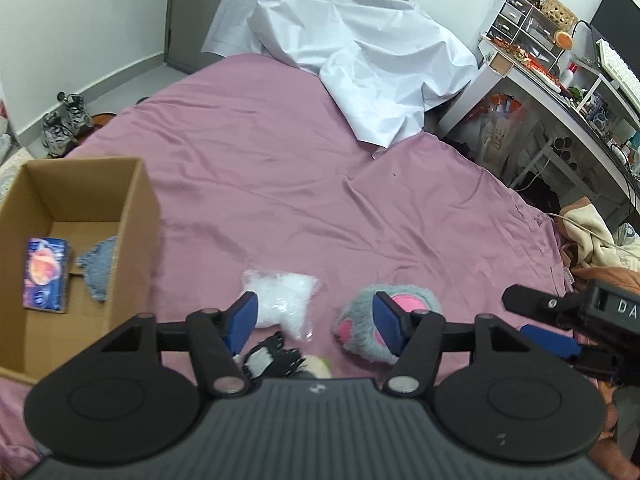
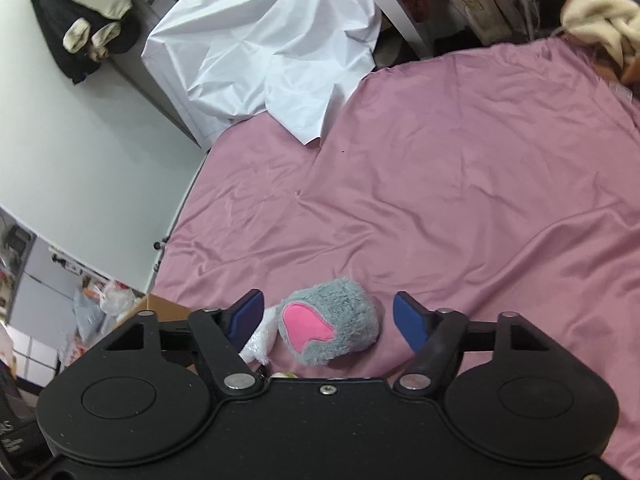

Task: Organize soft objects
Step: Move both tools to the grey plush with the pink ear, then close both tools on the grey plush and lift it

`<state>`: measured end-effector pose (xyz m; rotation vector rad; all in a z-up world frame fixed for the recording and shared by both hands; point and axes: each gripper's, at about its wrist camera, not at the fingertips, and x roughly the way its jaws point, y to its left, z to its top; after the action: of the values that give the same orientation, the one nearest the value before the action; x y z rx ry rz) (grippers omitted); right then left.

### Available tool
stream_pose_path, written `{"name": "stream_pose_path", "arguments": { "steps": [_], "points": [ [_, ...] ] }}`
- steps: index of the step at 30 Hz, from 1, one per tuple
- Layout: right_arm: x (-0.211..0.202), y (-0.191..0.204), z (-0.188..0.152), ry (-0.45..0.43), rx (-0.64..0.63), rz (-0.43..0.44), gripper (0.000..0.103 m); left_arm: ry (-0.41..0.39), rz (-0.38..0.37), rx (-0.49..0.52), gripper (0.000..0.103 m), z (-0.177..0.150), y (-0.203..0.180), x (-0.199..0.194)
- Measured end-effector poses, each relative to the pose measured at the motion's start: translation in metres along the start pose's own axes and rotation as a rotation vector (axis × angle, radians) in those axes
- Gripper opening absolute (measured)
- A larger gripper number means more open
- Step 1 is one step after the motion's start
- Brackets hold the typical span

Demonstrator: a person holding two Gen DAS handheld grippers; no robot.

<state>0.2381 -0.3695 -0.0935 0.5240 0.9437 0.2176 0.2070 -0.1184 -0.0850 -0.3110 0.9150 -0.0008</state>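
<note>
A grey plush paw with pink pads [image 1: 360, 326] [image 2: 332, 328] lies on the pink bed sheet [image 1: 280, 160]. A clear bag of white stuffing [image 1: 282, 300] [image 2: 260, 340] lies left of it. A black-and-white soft item [image 1: 272, 358] and a pale one [image 1: 318, 366] lie just under my left gripper. My left gripper [image 1: 314, 322] is open and empty above these things. My right gripper [image 2: 328, 320] is open, its fingers either side of the grey paw; it also shows in the left wrist view [image 1: 552, 320]. An open cardboard box [image 1: 136, 208] on the left holds a blue knitted cloth [image 1: 98, 268] and a blue packet [image 1: 46, 274].
A crumpled white sheet [image 1: 360, 48] [image 2: 264, 52] covers the bed's far end. A cluttered white desk [image 1: 560, 80] stands to the right, with blankets [image 1: 592, 236] beside the bed. Shoes [image 1: 64, 124] lie on the floor at the far left.
</note>
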Motion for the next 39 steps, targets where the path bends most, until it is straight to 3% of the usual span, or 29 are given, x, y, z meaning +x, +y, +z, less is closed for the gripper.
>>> {"name": "stream_pose_path", "arguments": {
  "steps": [5,10,24,39],
  "points": [
    [0.015,-0.009,0.004,0.021,0.051,-0.026,0.053,0.022,-0.009,-0.006,0.056,0.006,-0.011,0.025],
    [0.026,-0.011,0.006,0.032,0.071,-0.042,0.052,0.053,-0.009,-0.026,0.052,0.011,-0.015,0.049],
    [0.045,-0.016,0.011,0.062,0.090,-0.052,0.052,0.105,0.009,-0.041,0.051,0.015,-0.031,0.094],
    [0.057,-0.030,0.013,0.093,0.171,-0.042,0.053,0.142,0.011,-0.060,0.049,-0.013,-0.029,0.085]
  ]
}}
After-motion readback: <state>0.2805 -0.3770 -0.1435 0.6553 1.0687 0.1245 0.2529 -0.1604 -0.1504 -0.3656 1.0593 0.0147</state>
